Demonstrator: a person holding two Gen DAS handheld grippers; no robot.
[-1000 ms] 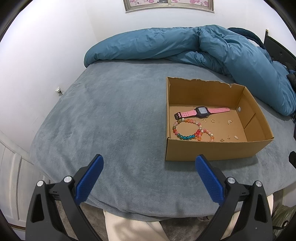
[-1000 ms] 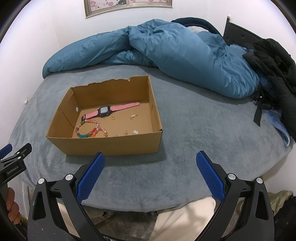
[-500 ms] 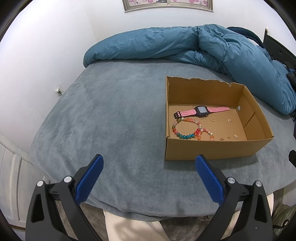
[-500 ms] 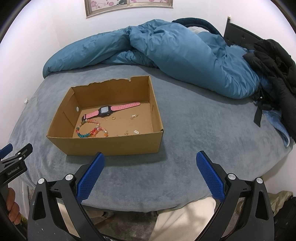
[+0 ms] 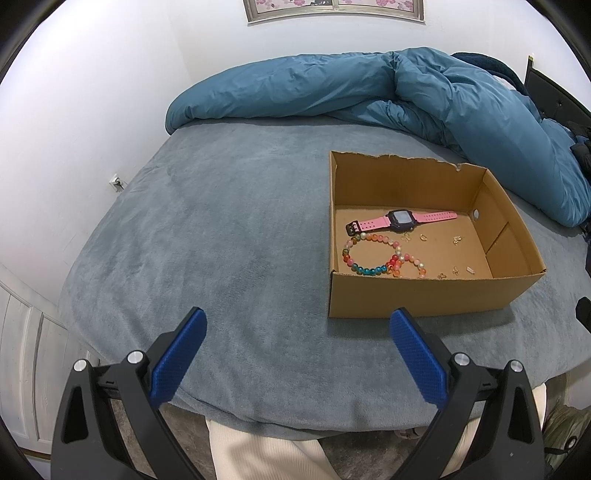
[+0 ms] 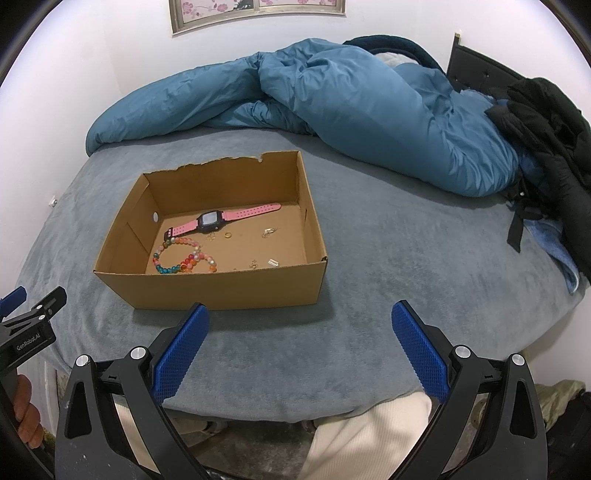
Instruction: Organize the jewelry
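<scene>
A shallow corrugated cardboard box (image 5: 424,295) with a torn back rim sits on the plush grey-blue bed cover (image 5: 221,229), at about two o'clock from the left gripper (image 5: 297,325) and eleven o'clock from the right gripper (image 6: 300,319). Both claws hang spread wide and empty over the bed's near edge, their blue pads (finely cross-hatched) well apart. On the box floor lie a pink perforated-strap watch (image 5: 400,220), a loop of glossy round multicoloured beads (image 5: 373,256) just in front of it, and small gold trinkets (image 5: 458,240) scattered toward three o'clock.

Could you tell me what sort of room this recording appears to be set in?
Most likely a bedroom: a bed with a grey plush cover, a rumpled blue duvet piled at its far side, and a framed floral picture on the wall above.
</scene>
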